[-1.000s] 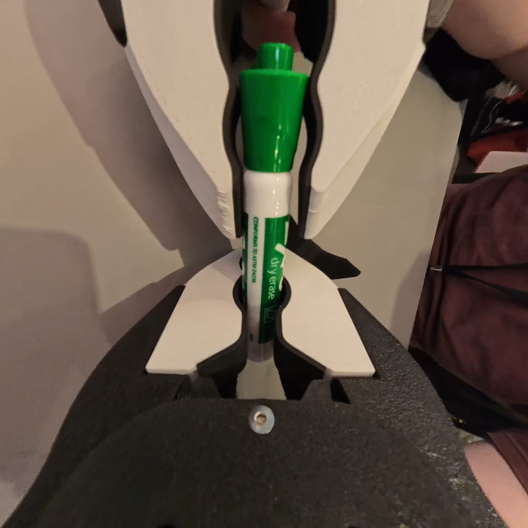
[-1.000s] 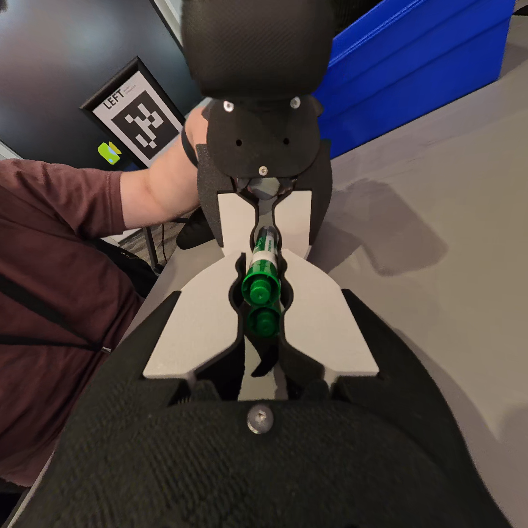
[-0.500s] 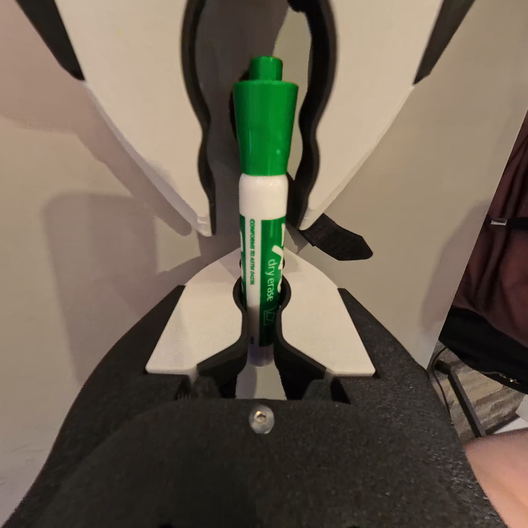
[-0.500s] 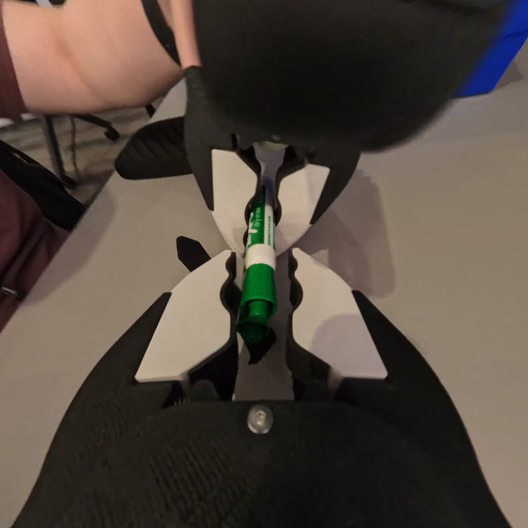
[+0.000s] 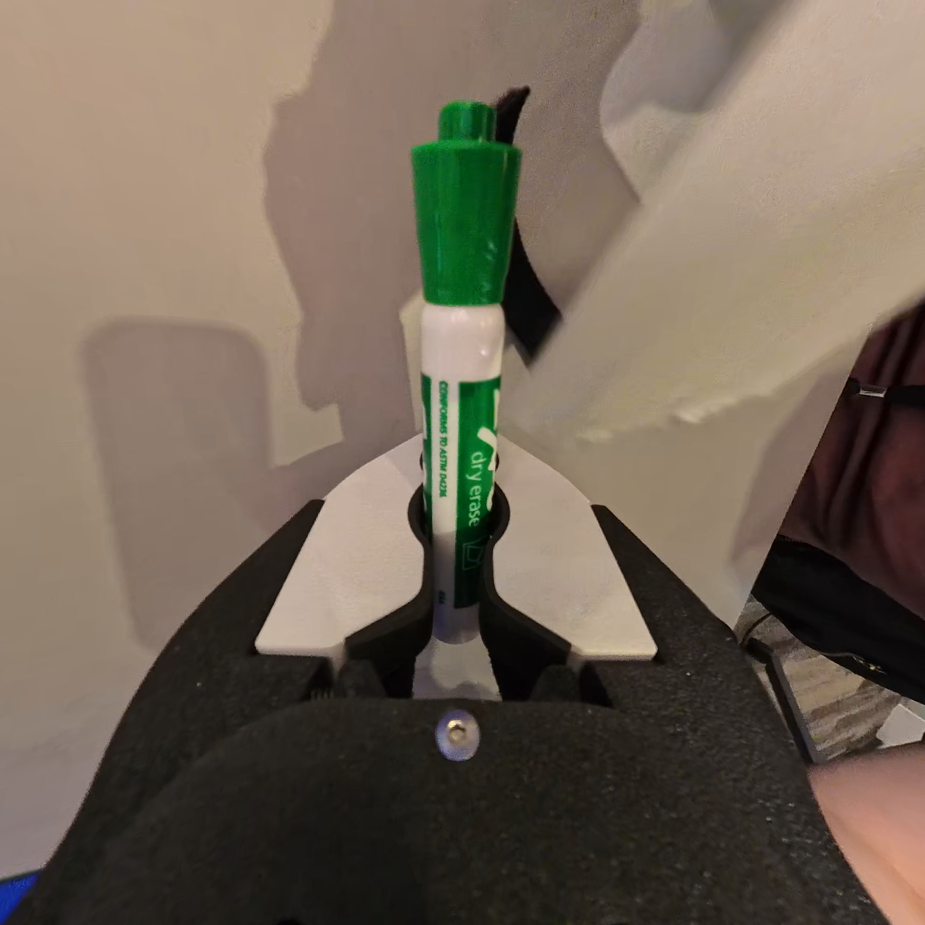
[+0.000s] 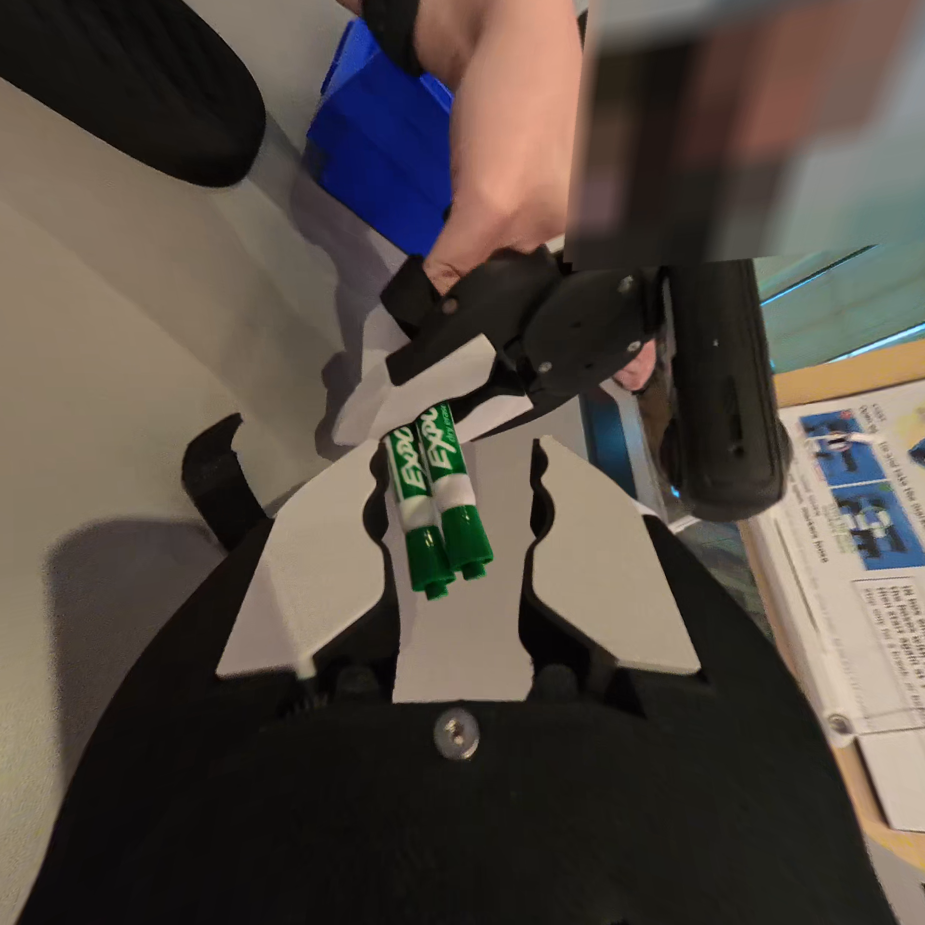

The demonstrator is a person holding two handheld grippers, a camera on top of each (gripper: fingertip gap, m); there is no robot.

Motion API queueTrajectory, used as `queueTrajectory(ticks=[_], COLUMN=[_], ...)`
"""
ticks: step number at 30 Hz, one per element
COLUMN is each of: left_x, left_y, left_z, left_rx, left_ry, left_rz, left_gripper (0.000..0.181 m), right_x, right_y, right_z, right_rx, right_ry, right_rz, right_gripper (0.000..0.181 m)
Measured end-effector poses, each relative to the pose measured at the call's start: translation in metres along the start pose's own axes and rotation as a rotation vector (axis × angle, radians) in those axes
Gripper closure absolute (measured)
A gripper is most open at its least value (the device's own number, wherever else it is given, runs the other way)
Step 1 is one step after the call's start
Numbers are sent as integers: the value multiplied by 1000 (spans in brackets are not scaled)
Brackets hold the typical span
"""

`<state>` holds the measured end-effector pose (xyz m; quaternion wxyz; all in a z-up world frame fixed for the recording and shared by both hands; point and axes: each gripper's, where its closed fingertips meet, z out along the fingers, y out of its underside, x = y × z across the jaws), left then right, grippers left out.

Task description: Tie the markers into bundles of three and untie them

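Observation:
My left gripper is shut on green-capped dry-erase markers, which stick out forward, caps away from it. A black strap runs behind them. In the right wrist view two of the markers lie side by side, caps toward me, held at their far end by the left gripper. My right gripper is open, its jaws wide on either side of the caps and not touching them. A curved black strap piece shows left of it. In the left wrist view a right finger is a white blur.
The pale grey table is below. A blue bin and a dark rounded object lie beyond. A printed sheet on a wooden board is at the right. A person's hand holds the left gripper. The curved black strap piece sits 5 centimetres or so from the ends of my left fingers.
My right gripper has opened wide, let go of the marker caps and swung to one side. My left gripper keeps its hold on the markers.

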<state>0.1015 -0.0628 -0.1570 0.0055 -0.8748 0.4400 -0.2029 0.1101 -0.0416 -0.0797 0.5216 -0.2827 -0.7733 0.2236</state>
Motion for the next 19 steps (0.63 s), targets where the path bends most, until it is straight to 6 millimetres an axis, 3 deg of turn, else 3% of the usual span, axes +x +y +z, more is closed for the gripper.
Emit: queueTrajectory(ticks=[7,19], left_x=[5,25], left_y=[-3,-29], left_z=[-14,-60], left_rx=[35,124], left_ry=[65,233], left_rz=[-59,-229], left_gripper=[166,165], right_x=[3,45], right_y=[2,5], right_z=[5,-8], right_rx=[-95,-227], right_ry=[175,656], right_rz=[-225,-572], right_gripper=[128,133])
